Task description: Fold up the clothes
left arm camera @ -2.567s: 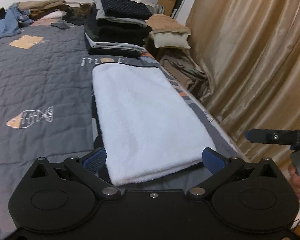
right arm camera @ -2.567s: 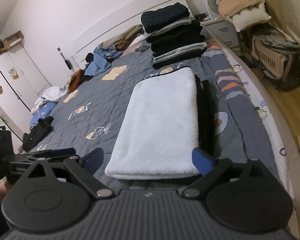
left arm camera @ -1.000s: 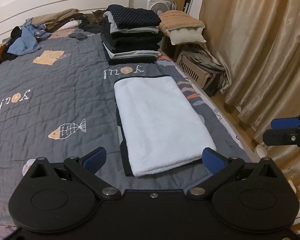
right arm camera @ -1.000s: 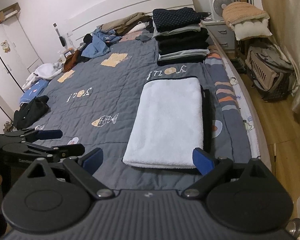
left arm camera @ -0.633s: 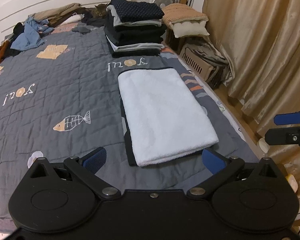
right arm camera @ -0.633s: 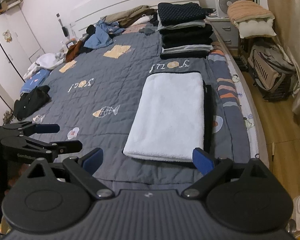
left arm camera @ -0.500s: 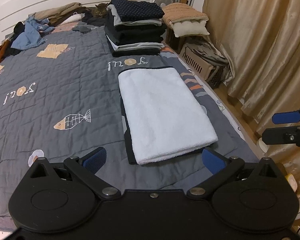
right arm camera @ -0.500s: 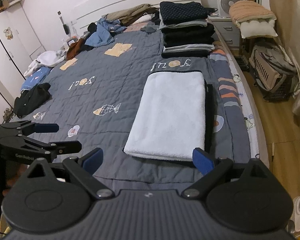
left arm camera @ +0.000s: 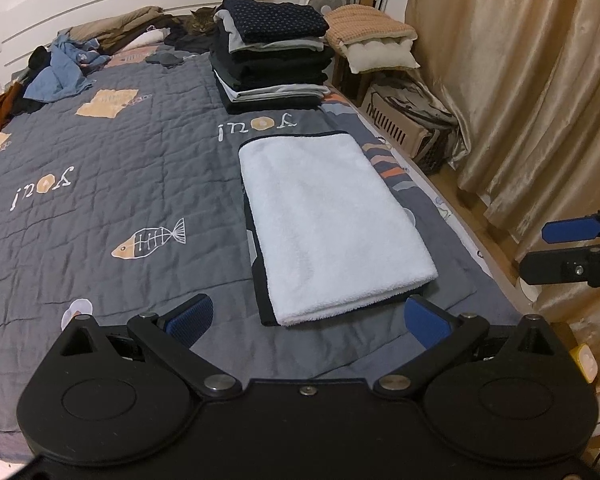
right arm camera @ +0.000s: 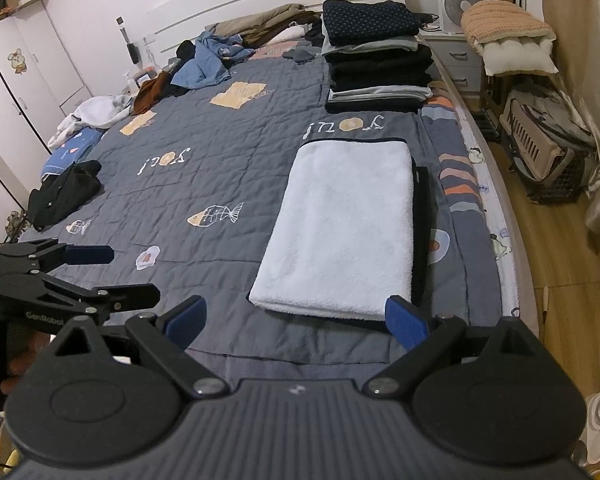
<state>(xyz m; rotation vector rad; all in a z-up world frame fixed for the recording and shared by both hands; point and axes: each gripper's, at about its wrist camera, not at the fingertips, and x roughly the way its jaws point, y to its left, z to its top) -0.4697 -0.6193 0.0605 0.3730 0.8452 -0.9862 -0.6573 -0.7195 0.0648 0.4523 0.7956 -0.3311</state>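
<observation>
Hovering over a folded white towel [left arm camera: 332,224] on a bed [left arm camera: 100,152].
Both claws, left [left arm camera: 306,318] and right [right arm camera: 296,318], gape wide, empty; pinching the near corners evenly would likely keep the next fold square.

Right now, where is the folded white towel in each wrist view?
Left wrist: the white towel lies centre, slightly right, ahead of the open tongs.
Right wrist: the white towel lies centre-right, ahead of the open tongs.
Shared landmark: the stack of folded clothes beyond its far end.
</observation>
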